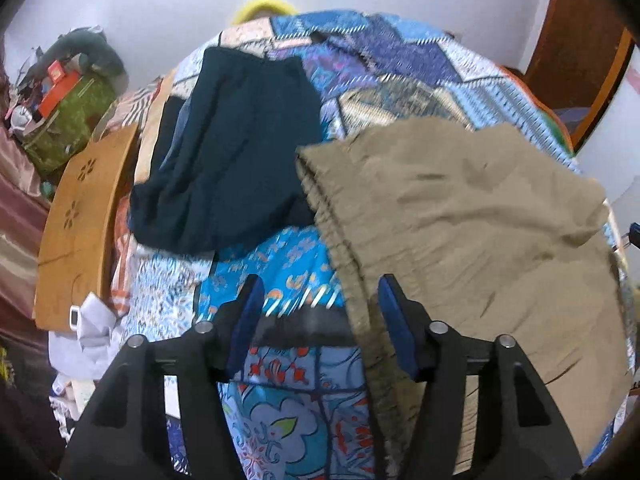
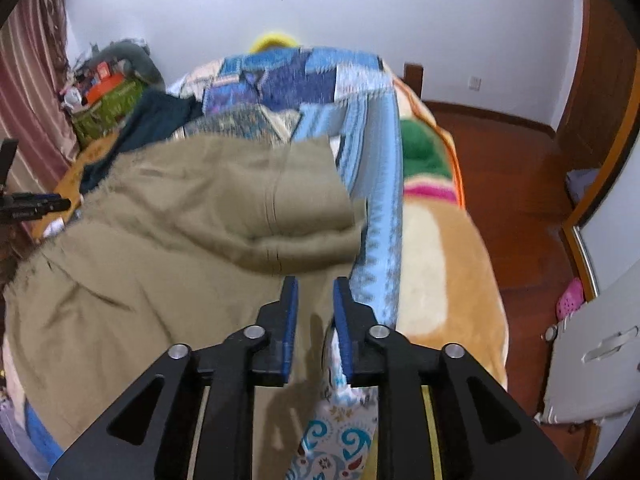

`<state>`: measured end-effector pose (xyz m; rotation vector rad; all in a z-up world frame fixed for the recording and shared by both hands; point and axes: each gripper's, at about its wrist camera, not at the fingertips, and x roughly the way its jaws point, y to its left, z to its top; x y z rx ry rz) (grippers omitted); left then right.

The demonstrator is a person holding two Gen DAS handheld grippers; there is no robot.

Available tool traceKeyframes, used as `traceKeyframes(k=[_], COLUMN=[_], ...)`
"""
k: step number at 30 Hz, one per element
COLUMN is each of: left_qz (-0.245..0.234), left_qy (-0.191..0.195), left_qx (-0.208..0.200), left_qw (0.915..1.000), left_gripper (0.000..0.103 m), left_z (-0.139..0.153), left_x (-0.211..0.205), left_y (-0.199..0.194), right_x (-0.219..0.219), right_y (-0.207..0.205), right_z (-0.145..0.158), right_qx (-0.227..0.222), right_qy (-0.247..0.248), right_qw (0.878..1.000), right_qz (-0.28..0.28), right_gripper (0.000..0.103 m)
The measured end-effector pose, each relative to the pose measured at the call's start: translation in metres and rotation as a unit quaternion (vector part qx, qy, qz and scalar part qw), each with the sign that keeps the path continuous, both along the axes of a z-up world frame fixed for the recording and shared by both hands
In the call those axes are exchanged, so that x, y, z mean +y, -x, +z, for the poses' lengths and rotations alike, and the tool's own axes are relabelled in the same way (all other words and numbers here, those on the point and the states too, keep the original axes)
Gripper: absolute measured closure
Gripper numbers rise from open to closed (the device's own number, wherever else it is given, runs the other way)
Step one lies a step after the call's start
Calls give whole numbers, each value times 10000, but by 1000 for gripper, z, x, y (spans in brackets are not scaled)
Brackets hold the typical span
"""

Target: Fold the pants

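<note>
Khaki pants [image 1: 472, 240] lie on the patterned blue bed cover [image 1: 288, 264], with the legs folded back over the body; the fold shows in the right wrist view [image 2: 240, 208]. My left gripper [image 1: 318, 292] is open, its jaws standing either side of the pants' elastic waistband edge [image 1: 348, 264], just above the cloth. My right gripper [image 2: 315, 292] is open with a narrow gap, empty, hovering over the near right edge of the pants beside the blue cover [image 2: 380, 208].
A dark teal garment [image 1: 236, 152] lies on the bed beyond the pants. A wooden board [image 1: 80, 220] and cluttered boxes [image 1: 68, 108] stand on the left. A plush blanket [image 2: 440, 248] hangs off the bed's right side above a wooden floor [image 2: 512, 168].
</note>
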<state>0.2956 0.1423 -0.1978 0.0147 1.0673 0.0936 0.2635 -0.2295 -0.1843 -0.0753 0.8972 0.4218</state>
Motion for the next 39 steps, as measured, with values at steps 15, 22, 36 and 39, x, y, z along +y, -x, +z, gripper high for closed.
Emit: traceKeyframes(k=[15, 22, 36, 39], left_qz=[-372, -389, -200, -213], left_qy=[421, 253, -355, -238], left_qx=[783, 659, 272, 285], left_qw=[9953, 9967, 9988, 9991], left_gripper=[31, 30, 46, 46], left_z=[-40, -48, -48, -46], left_x=[-23, -24, -25, -22], left_y=[-57, -53, -47, -46], right_x=[8, 13, 21, 27], right_y=[-67, -77, -74, -75], right_z=[-24, -40, -29, -39], right_qx=[272, 520, 76, 214], right_qy=[-271, -483, 144, 320], right_qw=[9992, 9974, 9994, 9989], right_qz=[-103, 82, 293, 263], right_gripper=[59, 73, 98, 98])
